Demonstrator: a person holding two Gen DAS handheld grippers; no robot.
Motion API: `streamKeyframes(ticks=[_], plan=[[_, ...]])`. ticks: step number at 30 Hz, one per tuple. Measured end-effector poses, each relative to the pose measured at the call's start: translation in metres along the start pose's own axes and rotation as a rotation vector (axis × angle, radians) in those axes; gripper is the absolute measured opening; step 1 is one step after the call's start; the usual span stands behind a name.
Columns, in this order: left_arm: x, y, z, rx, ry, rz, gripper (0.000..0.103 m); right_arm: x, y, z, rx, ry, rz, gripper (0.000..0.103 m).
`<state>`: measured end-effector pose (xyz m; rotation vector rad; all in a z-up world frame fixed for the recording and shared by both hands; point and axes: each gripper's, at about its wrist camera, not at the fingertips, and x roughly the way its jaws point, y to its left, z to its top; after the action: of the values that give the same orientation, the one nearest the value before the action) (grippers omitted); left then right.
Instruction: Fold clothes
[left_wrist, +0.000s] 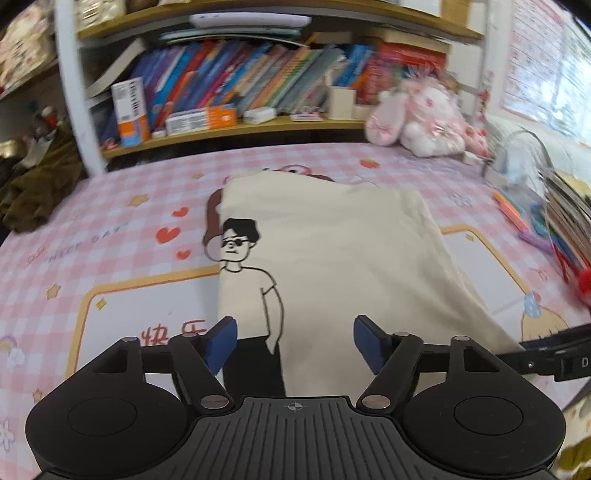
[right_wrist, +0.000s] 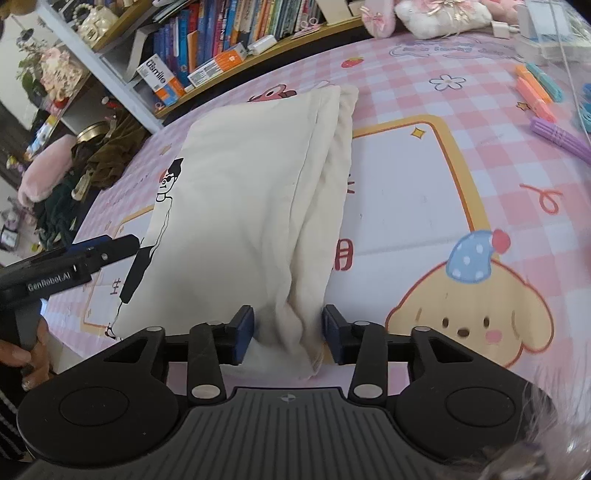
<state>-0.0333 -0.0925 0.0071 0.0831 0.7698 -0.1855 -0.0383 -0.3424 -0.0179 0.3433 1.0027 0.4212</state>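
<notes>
Softly creased cream cotton shirt (right_wrist: 240, 206), folded oblong

The right hand-held gripper (right_wrist: 288, 334) straddles the folded cream shirt's (right_wrist: 240, 206) bunched near corner — pads apart, not pressing.

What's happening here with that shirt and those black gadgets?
A person is folding a cream T-shirt on a table with a pink checked cover, holding a two-finger gripper in each hand. The shirt, printed with a cartoon man, already lies folded into a long strip. The left gripper is open above the shirt's near end, gripping nothing. The right gripper has its fingers either side of a bunched corner of the shirt, apparently not pressing on it.
</notes>
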Motion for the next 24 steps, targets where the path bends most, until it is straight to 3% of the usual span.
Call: streamKeyframes(ticks=[7, 14, 20, 24], plan=[[-0.007, -0.015, -0.004, 0.162, -0.023, -0.088, 0.08, -0.004, 0.006, -0.006, 0.079, -0.028, -0.031, 0.045], [-0.014, -0.018, -0.019, 0.293, -0.033, -0.128, 0.085, 0.001, 0.013, -0.005, 0.146, -0.026, -0.058, 0.052], [-0.019, -0.012, -0.031, 0.333, -0.057, -0.148, 0.09, 0.005, 0.024, -0.005, 0.122, -0.017, -0.124, 0.048], [-0.019, -0.011, -0.041, 0.377, -0.047, -0.152, 0.09, -0.003, 0.011, -0.009, 0.201, -0.025, -0.118, 0.043]])
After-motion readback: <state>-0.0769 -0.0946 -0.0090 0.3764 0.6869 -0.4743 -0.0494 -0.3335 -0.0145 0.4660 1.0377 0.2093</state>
